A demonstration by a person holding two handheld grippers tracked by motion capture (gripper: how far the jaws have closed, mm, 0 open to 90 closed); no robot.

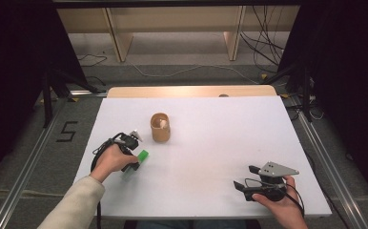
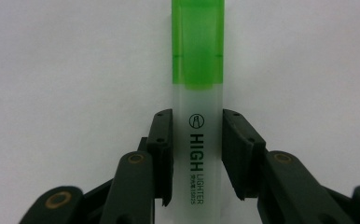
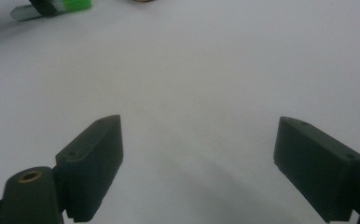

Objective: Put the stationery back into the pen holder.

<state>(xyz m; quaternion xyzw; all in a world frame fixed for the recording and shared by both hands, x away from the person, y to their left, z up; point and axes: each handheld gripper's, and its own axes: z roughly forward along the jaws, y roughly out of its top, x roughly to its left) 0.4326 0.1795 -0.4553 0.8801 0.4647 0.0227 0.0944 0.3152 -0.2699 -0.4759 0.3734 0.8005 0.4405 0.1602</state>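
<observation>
Left claw (image 2: pixel 197 158) down at about 8 o'clock on the white surface (image 1: pixel 206 143), pinching the frosted barrel of a highlighter (image 2: pixel 198 140) from both sides, green cap poking out past the pads toward 2 o'clock. Tan cup (image 1: pixel 160 127) standing just beyond it, around 11 o'clock from centre, not touching. Right claw (image 1: pixel 247 177) over at 4 o'clock, spread wide, just bare surface between the pads, well apart from the highlighter.
</observation>
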